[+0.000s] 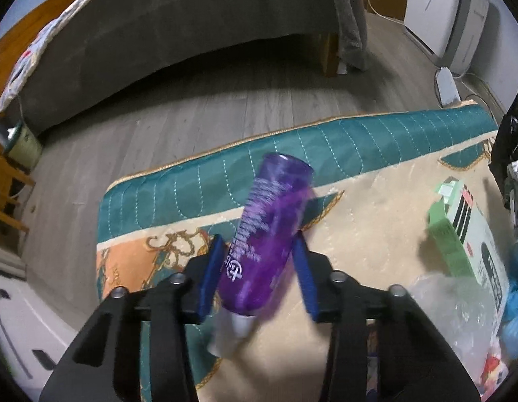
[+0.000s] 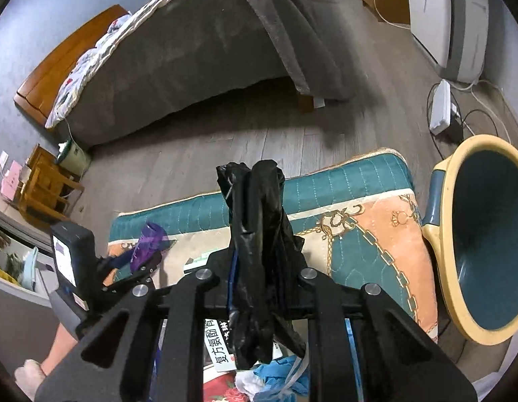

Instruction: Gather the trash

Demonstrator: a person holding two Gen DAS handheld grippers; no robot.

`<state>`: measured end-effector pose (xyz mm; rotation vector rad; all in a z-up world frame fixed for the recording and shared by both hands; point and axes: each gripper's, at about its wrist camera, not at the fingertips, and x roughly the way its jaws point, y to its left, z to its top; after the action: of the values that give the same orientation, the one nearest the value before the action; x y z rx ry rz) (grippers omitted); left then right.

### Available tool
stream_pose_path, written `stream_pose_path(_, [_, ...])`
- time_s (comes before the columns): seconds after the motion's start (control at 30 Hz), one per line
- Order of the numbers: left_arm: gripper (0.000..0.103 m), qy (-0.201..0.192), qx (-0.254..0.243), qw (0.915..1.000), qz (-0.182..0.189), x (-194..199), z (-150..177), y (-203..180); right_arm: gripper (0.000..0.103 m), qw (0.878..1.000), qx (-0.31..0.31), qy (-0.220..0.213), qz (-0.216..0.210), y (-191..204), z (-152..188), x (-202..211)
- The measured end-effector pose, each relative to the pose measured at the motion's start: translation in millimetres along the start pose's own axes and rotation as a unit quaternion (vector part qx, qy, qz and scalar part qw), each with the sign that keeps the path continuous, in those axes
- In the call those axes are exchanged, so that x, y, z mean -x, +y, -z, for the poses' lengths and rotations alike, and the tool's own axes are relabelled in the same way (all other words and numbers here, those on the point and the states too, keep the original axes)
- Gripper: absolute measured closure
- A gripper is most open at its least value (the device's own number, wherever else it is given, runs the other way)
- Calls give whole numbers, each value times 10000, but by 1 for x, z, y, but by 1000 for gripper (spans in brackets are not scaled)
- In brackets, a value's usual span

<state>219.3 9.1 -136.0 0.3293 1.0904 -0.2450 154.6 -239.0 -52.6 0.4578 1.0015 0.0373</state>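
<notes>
My left gripper (image 1: 259,251) is shut on a purple plastic bottle (image 1: 269,231), held above a teal and orange quilted mat (image 1: 198,187); the bottle's white cap end points back toward the camera. In the right wrist view the left gripper (image 2: 138,261) and the purple bottle (image 2: 148,241) show at the left. My right gripper (image 2: 257,231) is shut on the bunched rim of a black trash bag (image 2: 259,251). The bag (image 1: 510,140) hangs at the right edge of the left wrist view. A green and white box (image 1: 466,234), clear plastic (image 1: 456,311) and blue material (image 1: 517,301) lie on the mat.
A bed with a grey cover (image 2: 198,53) stands beyond the wooden floor. A yellow and blue tub (image 2: 483,234) lies on its side right of the mat. A white power strip with cables (image 2: 441,107) lies on the floor. A wooden stool (image 2: 44,181) stands at the left.
</notes>
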Motion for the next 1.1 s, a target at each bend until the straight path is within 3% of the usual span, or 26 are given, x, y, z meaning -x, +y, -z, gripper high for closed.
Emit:
stream_pose_path(0.43, [68, -760, 9, 9971, -42, 61, -1, -5, 86, 9975, -173, -511, -451, -9, 4, 53])
stream_pose_path(0.77, [69, -1344, -332, 9902, 181, 145, 20, -46, 86, 9950, -152, -800, -577, -19, 18, 102])
stream_pose_path(1.1, [69, -861, -538, 9931, 583, 156, 76, -113, 86, 9944, -543, -774, -481, -47, 24, 118])
